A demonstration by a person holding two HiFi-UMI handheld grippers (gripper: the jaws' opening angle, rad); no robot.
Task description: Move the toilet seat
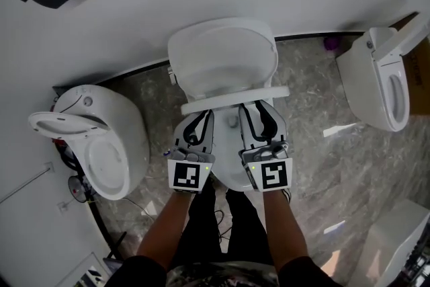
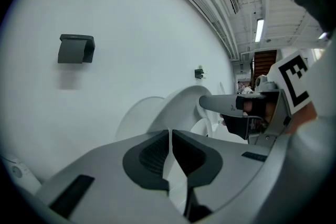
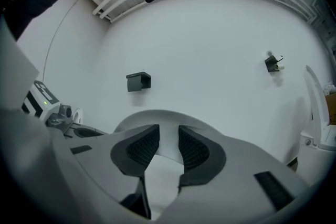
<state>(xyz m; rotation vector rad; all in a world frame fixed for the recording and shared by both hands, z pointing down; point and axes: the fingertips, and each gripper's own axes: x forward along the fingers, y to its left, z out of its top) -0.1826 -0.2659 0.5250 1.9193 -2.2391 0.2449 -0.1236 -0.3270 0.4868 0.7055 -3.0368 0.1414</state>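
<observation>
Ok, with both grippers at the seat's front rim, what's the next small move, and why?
Probably raise the seat a little more toward the raised lid: the right gripper is clamped on its front rim, the left gripper sits shut beside it, and the seat looks only partly lifted.

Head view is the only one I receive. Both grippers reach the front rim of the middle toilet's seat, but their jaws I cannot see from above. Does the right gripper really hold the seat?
Observer: Yes. The right gripper view shows the right gripper closed on the rim of the white toilet seat, with one pad on each side of it.
Operator: And the left gripper, is its grip the same?
Observer: Not quite. The left gripper view shows the left gripper almost fully shut. Only a thin white sliver appears between its pads, so I cannot tell whether it pinches the seat.
</observation>
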